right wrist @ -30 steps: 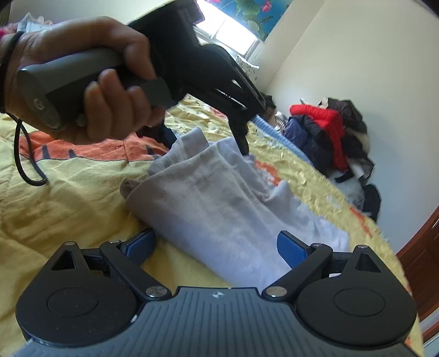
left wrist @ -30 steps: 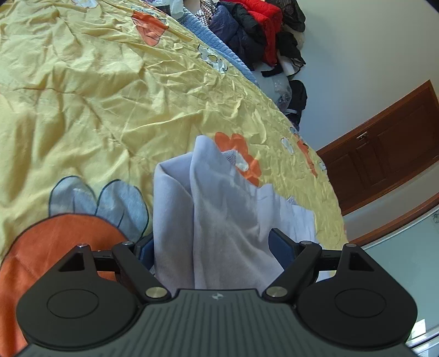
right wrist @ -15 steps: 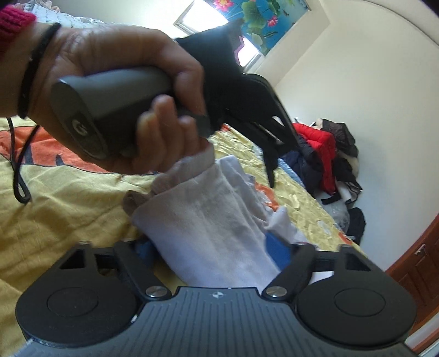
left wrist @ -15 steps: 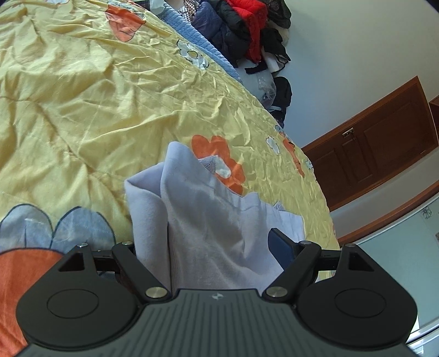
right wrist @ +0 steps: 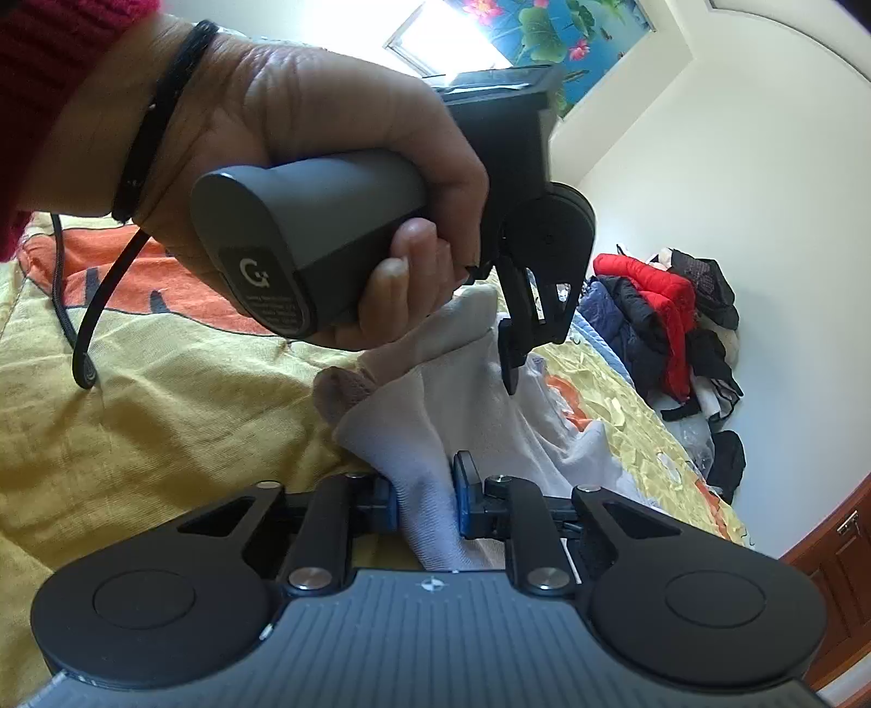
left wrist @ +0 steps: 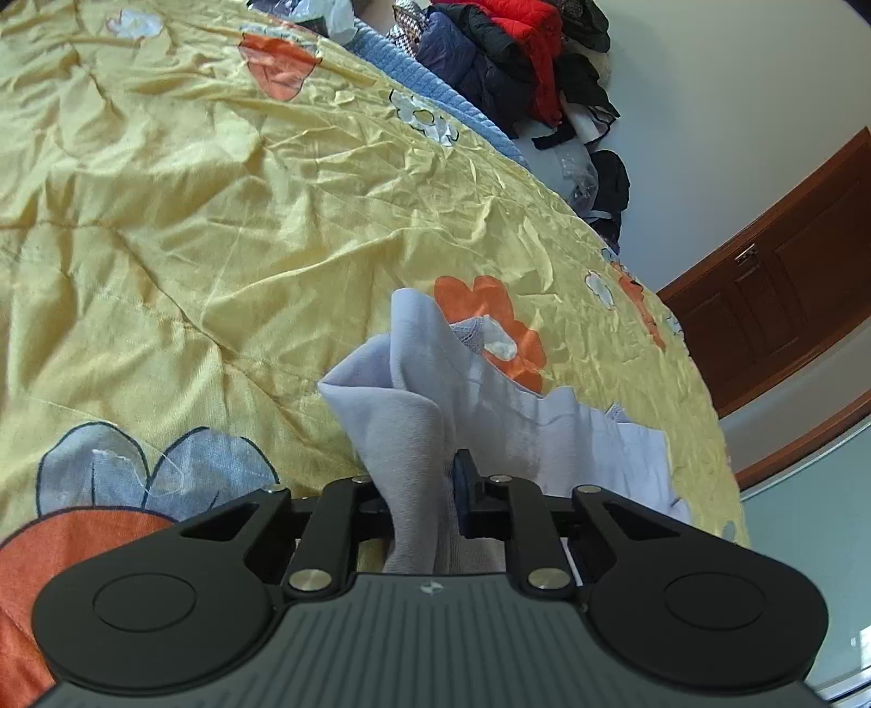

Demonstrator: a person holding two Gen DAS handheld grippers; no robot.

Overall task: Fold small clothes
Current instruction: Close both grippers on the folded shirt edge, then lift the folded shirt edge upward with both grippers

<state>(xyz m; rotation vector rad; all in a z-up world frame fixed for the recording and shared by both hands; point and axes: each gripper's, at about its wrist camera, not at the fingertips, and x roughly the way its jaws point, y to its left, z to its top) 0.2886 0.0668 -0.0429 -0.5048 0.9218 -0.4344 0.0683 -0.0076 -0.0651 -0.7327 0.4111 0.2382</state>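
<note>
A small pale grey garment (left wrist: 490,414) lies bunched on the yellow flowered quilt (left wrist: 218,218). My left gripper (left wrist: 422,490) is closing on a raised fold of it, and the blue pads pinch the cloth between them. In the right wrist view the same garment (right wrist: 435,435) rises in a ridge. My right gripper (right wrist: 424,498) is closing too, with its pads pressed on the near edge of the cloth. Just beyond it a hand (right wrist: 326,147) holds the left gripper (right wrist: 511,354), whose fingers point down into the cloth.
A heap of dark and red jackets (left wrist: 506,49) lies past the far edge of the bed, against a white wall. A brown wooden door (left wrist: 778,294) stands at the right. A black cable (right wrist: 81,327) hangs from the left gripper's handle.
Both grippers went from wide open around the garment to pinched on folds of it. The cloth has bunched up into a narrower ridge between them. The hand with the left gripper looms closer.
</note>
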